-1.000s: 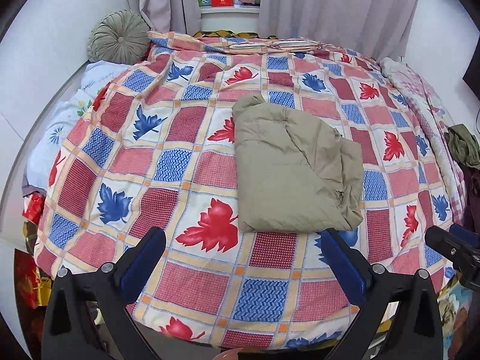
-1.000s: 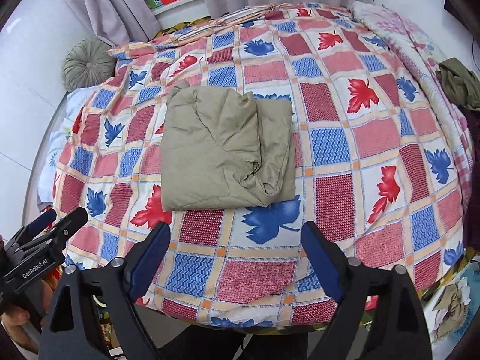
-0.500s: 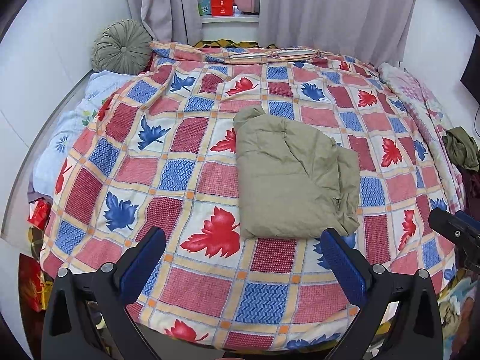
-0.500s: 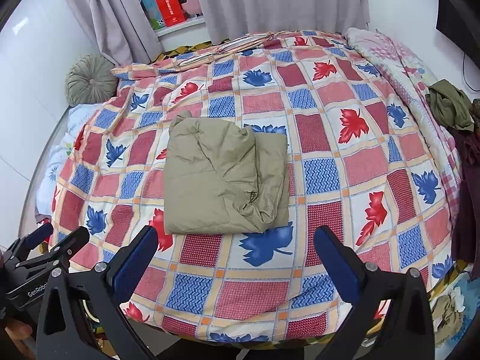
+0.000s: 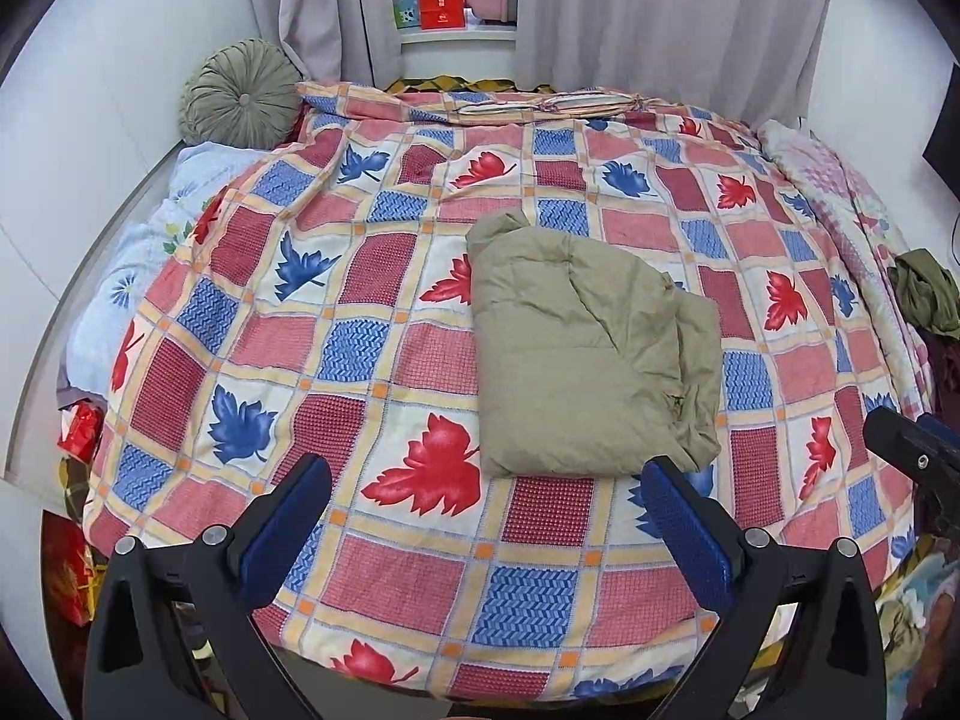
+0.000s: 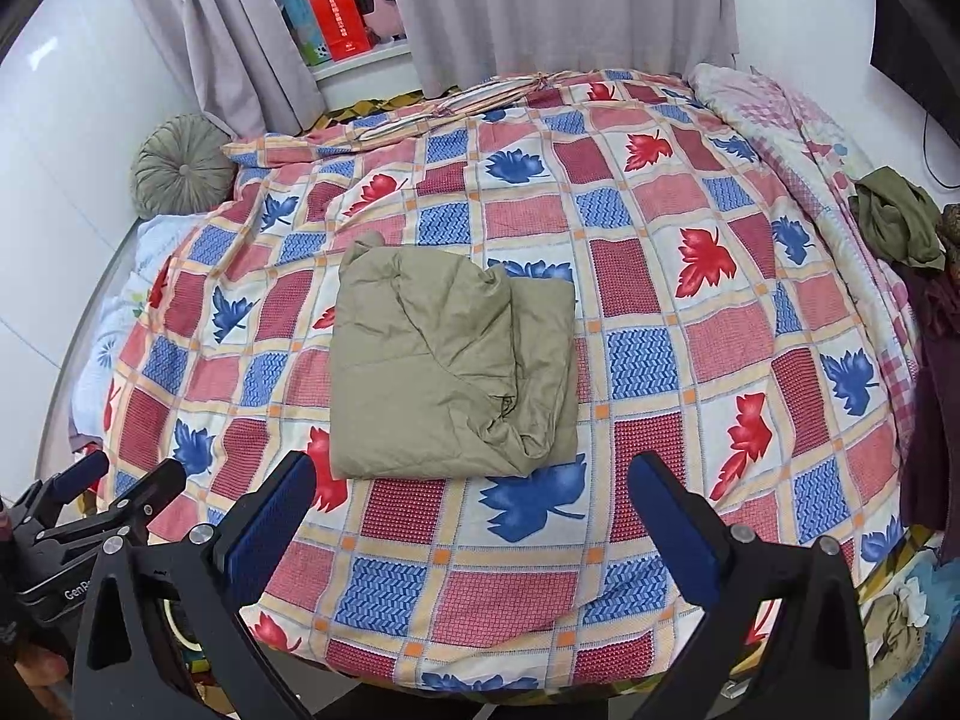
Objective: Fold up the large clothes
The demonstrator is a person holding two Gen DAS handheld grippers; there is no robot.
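A khaki padded garment (image 5: pixel 576 354) (image 6: pixel 450 360) lies folded into a rough rectangle on the leaf-patterned checked bedspread (image 5: pixel 372 372) (image 6: pixel 660 324). My left gripper (image 5: pixel 486 516) hangs open over the near part of the bed, short of the garment, with nothing between its blue pads. My right gripper (image 6: pixel 468 510) is also open and empty, just short of the garment's near edge. Part of the right gripper shows at the right edge of the left wrist view, and the left gripper at the lower left of the right wrist view.
A round green cushion (image 5: pixel 240 93) (image 6: pixel 180 165) rests against the wall at the bed's far left. A crumpled olive cloth (image 5: pixel 924 294) (image 6: pixel 897 219) lies at the right edge. Grey curtains (image 5: pixel 660 18) and a sill with a red box (image 6: pixel 339 18) stand behind.
Both grippers have pulled back and up from the bed, so the garment looks smaller and farther off. The garment itself has not moved. Both stay open.
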